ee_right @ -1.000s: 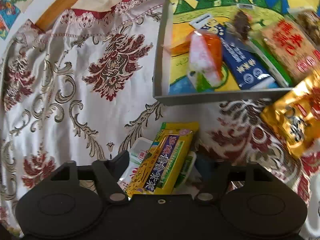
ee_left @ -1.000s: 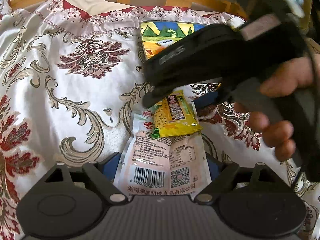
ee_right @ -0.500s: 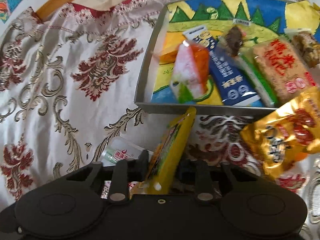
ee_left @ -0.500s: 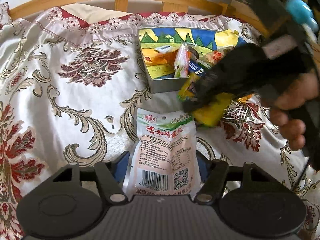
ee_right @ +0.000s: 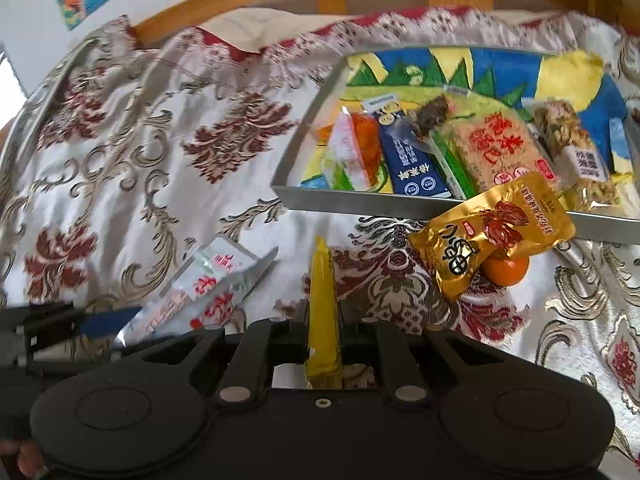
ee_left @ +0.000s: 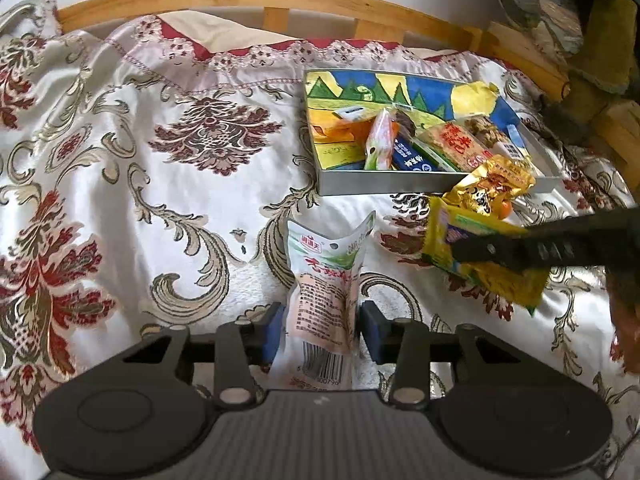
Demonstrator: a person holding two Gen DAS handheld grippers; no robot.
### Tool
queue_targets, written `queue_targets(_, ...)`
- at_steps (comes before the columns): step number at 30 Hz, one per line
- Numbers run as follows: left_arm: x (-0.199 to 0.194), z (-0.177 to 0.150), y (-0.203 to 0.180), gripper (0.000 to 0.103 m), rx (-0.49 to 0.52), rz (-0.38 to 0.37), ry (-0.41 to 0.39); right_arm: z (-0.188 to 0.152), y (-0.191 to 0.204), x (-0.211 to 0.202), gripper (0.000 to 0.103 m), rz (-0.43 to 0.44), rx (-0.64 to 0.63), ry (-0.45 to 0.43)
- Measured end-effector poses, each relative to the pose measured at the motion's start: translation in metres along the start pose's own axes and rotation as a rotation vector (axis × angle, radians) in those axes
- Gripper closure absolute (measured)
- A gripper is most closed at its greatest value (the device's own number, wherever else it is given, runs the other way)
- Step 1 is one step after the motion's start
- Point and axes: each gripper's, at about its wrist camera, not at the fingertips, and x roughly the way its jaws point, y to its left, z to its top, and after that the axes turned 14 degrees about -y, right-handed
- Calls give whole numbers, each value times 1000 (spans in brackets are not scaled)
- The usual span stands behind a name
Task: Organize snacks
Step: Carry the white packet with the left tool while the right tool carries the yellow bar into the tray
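Bright daylight, satin glare, fisheye-bent edges, motion blur at right

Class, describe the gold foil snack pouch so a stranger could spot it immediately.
Find the shallow metal tray with the colourful landscape lining on the floral cloth. Against its near rim, outside the tray, leans the gold foil pouch, propped on a small orange fruit. It is the only shiny gold packet.

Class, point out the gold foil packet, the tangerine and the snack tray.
Gold foil packet (ee_right: 492,236), right wrist view, centre of its front.
Tangerine (ee_right: 510,267), right wrist view, exposed lower half.
Snack tray (ee_right: 360,199), right wrist view, near wall.
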Motion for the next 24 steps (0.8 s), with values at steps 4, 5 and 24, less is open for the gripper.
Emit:
queue_targets(4,-8,0,0,61,-43,9,4,-16,6,-21,90,1,-38,-58)
queue_targets(5,-11,0,-1,61,-52,7,2,-21,6,-27,90,0,-46,-73)
queue_targets(24,-39,-12,-57,62,-37,-140,-131,-70,-13,-93,90,-101,-168,-285)
